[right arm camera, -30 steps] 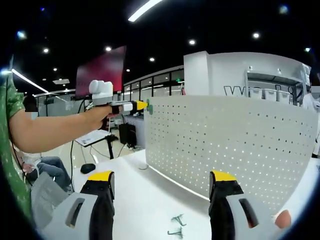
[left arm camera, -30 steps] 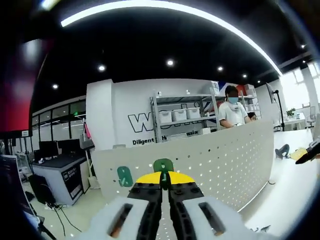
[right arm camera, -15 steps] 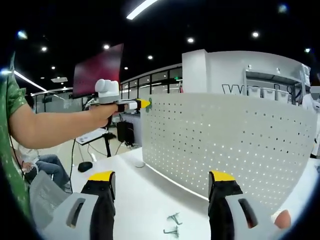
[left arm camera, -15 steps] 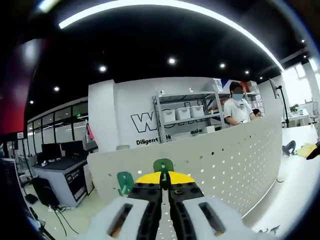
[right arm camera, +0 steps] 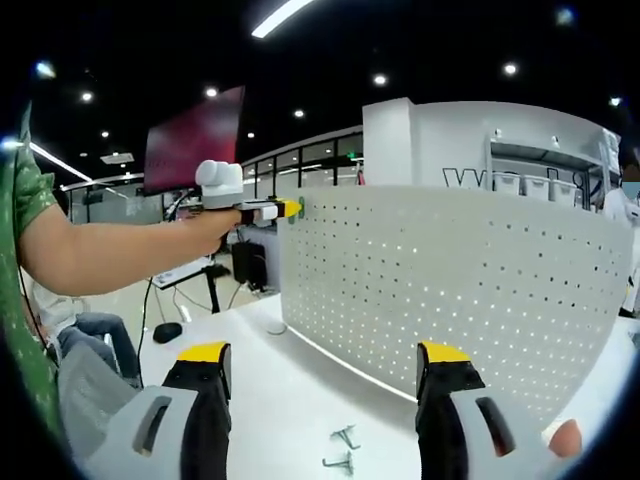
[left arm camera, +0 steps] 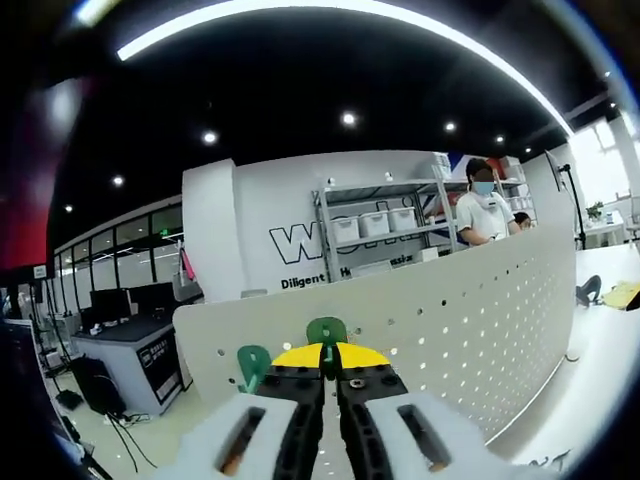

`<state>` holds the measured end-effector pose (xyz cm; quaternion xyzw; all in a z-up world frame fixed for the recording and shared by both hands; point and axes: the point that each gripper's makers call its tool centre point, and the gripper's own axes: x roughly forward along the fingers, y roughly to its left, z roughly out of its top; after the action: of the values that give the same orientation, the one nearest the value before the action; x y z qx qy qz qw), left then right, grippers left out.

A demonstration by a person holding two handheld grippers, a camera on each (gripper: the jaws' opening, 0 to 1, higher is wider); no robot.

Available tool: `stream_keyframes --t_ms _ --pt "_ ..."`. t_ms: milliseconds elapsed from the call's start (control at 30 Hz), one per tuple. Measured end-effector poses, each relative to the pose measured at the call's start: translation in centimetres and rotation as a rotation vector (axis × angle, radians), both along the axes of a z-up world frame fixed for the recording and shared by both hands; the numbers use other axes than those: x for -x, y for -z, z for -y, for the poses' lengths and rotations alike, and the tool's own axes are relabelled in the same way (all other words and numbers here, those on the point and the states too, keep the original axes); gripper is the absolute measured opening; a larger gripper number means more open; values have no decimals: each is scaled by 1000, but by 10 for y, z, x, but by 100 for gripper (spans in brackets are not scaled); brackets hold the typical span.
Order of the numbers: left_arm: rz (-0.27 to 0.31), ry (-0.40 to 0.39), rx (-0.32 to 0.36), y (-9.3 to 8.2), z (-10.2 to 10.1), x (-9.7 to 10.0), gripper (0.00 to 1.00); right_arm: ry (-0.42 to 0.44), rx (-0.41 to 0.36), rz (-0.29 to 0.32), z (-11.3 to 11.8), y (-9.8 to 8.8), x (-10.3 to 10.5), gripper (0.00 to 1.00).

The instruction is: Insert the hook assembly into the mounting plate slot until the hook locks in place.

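Left gripper (left arm camera: pixel 326 362) jaws pinched together on a green hook (left arm camera: pixel 326 331); hook sticks out past the yellow jaw tips, right up against the top edge of the white pegboard (left arm camera: pixel 470 320). Whether the hook is seated in a hole, cannot tell. A second green hook (left arm camera: pixel 252 363) already sits on the pegboard just left of the jaws, near the board's end.

From the right gripper view the left gripper (right arm camera: pixel 290 208) is held out at arm's length by the person's arm (right arm camera: pixel 110 255), its yellow tip meeting the pegboard's (right arm camera: pixel 450 280) upper left corner, a bit of green showing at the tip.

Right gripper (right arm camera: pixel 325 362) jaws wide apart, nothing between them, low over the white table (right arm camera: pixel 300 400), well away from the board's corner. Two small metal hooks (right arm camera: pixel 342 448) lie loose on the table between the jaws, in front of the pegboard.

Behind the board in the left gripper view: shelving (left arm camera: pixel 375 235) with bins, a person (left arm camera: pixel 483 208) standing by it.
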<state>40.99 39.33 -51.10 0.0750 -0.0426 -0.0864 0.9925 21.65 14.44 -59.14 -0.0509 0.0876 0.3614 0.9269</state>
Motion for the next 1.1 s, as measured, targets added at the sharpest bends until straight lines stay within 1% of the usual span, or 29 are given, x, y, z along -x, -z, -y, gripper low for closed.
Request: stream_keyframes --t_ms 333,700,1100 --pt "4 -7 0 1 1 -5 3 2 5 0 2 0 -1 77" --pt "-4 -14 -6 9 -1 -9 3 5 9 -4 2 2 -3 76" --pt "10 -17 -11 9 -1 -10 3 6 16 -12 2 5 -2 76"
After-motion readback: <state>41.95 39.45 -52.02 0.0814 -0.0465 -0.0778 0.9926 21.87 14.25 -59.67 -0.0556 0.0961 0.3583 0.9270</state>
